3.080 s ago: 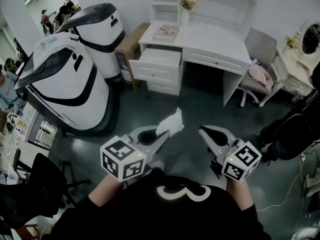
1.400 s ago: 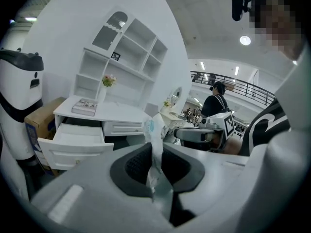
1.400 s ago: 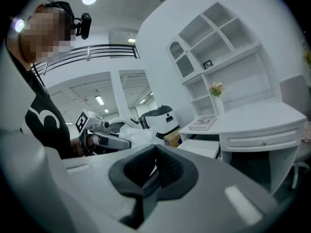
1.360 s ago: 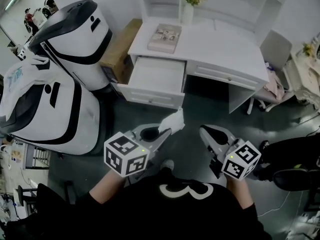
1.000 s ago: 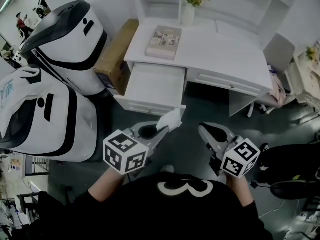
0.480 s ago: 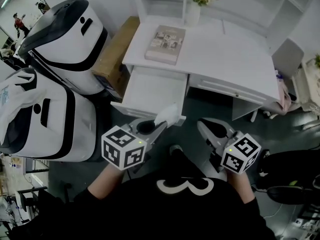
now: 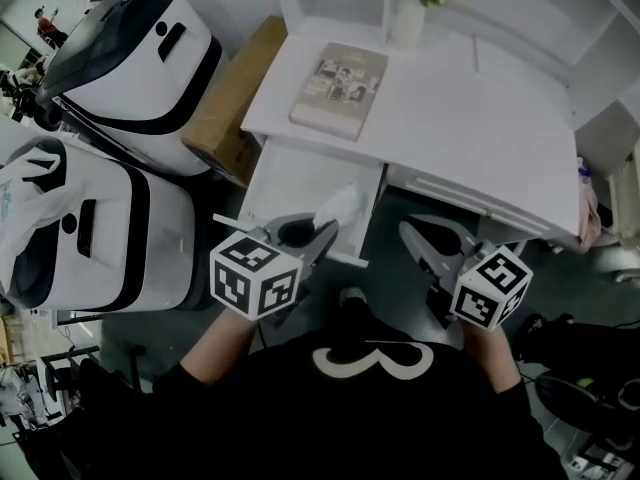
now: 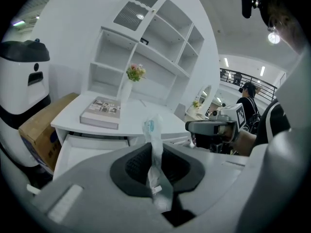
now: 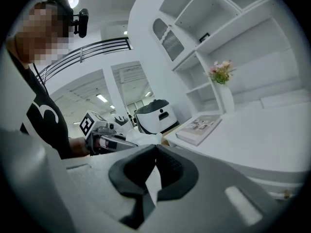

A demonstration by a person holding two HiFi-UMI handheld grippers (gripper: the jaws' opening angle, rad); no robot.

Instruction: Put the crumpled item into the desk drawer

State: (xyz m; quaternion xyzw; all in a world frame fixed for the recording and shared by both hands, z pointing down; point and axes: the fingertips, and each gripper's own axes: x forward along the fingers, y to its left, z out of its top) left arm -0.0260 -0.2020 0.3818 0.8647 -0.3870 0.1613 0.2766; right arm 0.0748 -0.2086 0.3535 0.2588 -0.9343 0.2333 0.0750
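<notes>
Pinching: left tongs [image 7: 325, 230] pressed onto a crumpled white wrapper [image 7: 340, 203], which sticks up past their tips.
Wrapper's place: in the air over the open drawer [image 7: 296, 180], near its front edge; only the head view shows this.
Right tongs [image 7: 410, 231]: tips pressed together, nothing between, held off the drawer's right side.
Bench [image 7: 480, 108]: carries a book [image 7: 340, 88] and a vase of flowers [image 7: 410, 18].
Left gripper view only: a blue mark on the wrapper [image 8: 153, 130].
Right gripper view only: left tongs [image 9: 127, 143] seen side-on.
Head view only: a cardboard box [image 7: 225, 98] between the bench and the white-and-black machines [image 7: 120, 58].
</notes>
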